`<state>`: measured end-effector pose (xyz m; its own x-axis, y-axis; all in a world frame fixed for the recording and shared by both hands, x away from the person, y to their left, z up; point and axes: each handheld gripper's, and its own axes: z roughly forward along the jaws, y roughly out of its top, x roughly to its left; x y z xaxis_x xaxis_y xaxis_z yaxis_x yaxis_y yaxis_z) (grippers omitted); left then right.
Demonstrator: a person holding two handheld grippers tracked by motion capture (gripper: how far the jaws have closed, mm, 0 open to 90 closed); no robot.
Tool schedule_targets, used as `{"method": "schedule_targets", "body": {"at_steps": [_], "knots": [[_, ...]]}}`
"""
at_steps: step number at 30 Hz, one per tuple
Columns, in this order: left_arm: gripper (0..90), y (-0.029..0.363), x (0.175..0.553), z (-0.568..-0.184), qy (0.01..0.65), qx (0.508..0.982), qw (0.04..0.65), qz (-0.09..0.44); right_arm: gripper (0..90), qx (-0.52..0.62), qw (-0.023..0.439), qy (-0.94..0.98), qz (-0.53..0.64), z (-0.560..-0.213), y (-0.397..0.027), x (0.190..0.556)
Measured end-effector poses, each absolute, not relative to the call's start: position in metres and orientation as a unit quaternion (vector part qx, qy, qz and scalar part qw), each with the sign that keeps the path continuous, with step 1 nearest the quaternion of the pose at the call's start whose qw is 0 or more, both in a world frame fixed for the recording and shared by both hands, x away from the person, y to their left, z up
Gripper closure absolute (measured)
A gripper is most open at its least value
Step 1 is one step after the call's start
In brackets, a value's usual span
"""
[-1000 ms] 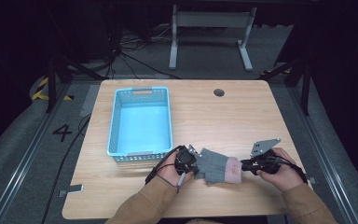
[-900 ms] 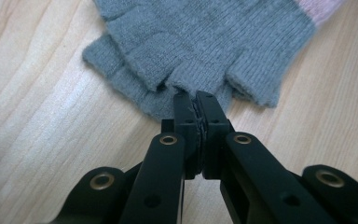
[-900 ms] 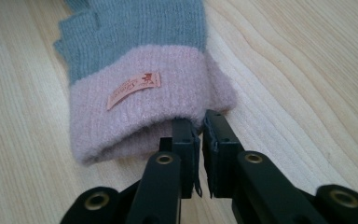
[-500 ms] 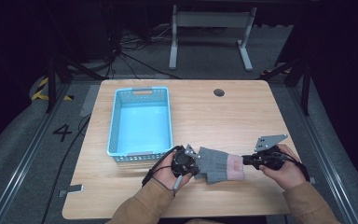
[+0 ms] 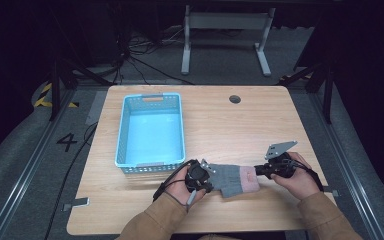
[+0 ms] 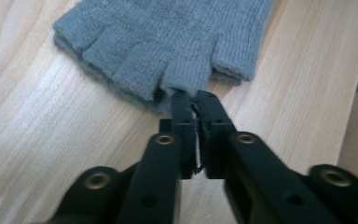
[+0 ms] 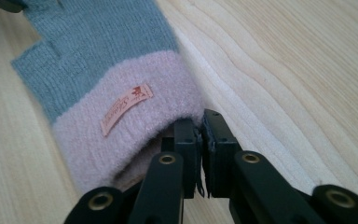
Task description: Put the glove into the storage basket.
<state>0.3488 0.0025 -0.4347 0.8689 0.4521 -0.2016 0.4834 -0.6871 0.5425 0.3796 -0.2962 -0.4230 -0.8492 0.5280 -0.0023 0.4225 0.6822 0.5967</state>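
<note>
A grey fingerless glove (image 5: 230,177) with a pink cuff (image 7: 121,121) lies flat on the wooden table (image 5: 230,125) near its front edge. My left gripper (image 5: 211,180) pinches one of the glove's finger ends (image 6: 186,77); its jaws have just eased open a little, with the knit still between them (image 6: 193,100). My right gripper (image 5: 256,172) is shut on the edge of the pink cuff (image 7: 201,121), its jaws having just closed. The glove (image 6: 168,32) is stretched between the two grippers.
A light blue plastic basket (image 5: 122,130) stands on the left half of the table, just behind my left hand. A round cable hole (image 5: 235,99) sits near the far edge. Bare wood lies to the right and behind the glove.
Both hands stay almost where they were, with the glove still held between the two grippers.
</note>
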Motion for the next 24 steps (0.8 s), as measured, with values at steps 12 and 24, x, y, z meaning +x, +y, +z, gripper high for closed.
{"method": "schedule_targets", "body": {"at_steps": [12,24], "knots": [[44.7,-0.005,0.345,-0.413,0.255,0.9,0.353,-0.005,68.3,0.29,0.13,0.896,0.311,-0.41,-0.327,0.373],[25.4,-0.029,0.361,-0.41,0.259,0.895,0.363,0.013,62.8,0.362,0.126,0.866,0.323,-0.404,-0.359,0.372]]}}
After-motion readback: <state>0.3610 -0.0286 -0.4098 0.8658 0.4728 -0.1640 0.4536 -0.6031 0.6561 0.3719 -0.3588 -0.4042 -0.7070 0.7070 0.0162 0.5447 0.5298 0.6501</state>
